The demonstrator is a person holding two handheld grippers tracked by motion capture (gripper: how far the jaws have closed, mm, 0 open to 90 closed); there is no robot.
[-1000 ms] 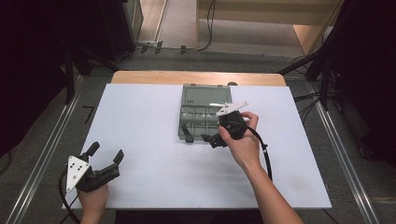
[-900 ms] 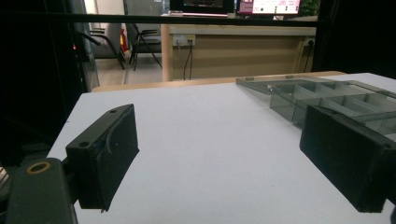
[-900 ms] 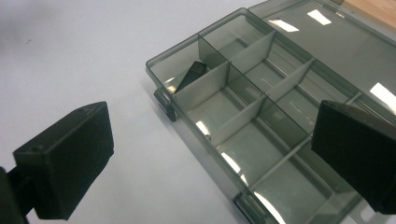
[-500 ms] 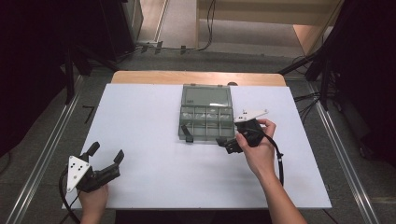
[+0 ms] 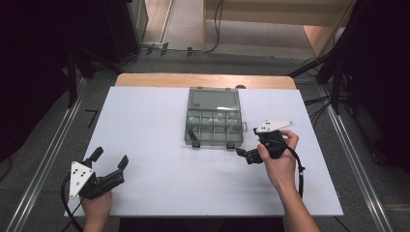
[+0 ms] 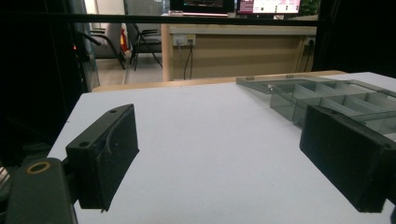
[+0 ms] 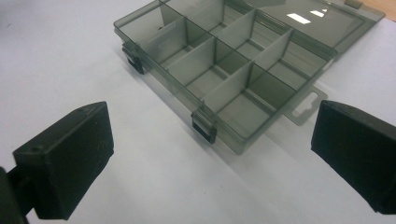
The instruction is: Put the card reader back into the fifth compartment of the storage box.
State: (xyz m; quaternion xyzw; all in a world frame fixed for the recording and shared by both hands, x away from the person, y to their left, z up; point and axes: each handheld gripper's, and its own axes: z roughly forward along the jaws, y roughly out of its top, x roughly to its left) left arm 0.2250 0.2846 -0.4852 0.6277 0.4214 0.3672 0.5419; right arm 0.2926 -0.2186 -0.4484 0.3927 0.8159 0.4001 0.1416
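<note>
A smoky clear compartment box (image 5: 213,126) lies at the middle back of the white table (image 5: 159,125), its lid (image 5: 214,100) folded open behind it and its compartments empty. My right gripper (image 5: 245,151) is held just off the box's front right corner, jaws wide open and empty. In the right gripper view the right gripper (image 7: 210,158) faces the box (image 7: 233,60) and its two dark front latches (image 7: 204,125). My left gripper (image 5: 110,158) rests open at the table's near left corner. In the left gripper view the left gripper (image 6: 224,158) is open, with the box (image 6: 327,100) far to the right.
A wooden strip (image 5: 203,79) edges the table's far side. Metal rails (image 5: 46,159) run along both sides of the table, and cables lie on the floor beyond. A wooden desk (image 6: 243,49) stands behind the table.
My right gripper has drawn back from the box's front edge, moving right and toward the person. The left gripper has stayed put.
</note>
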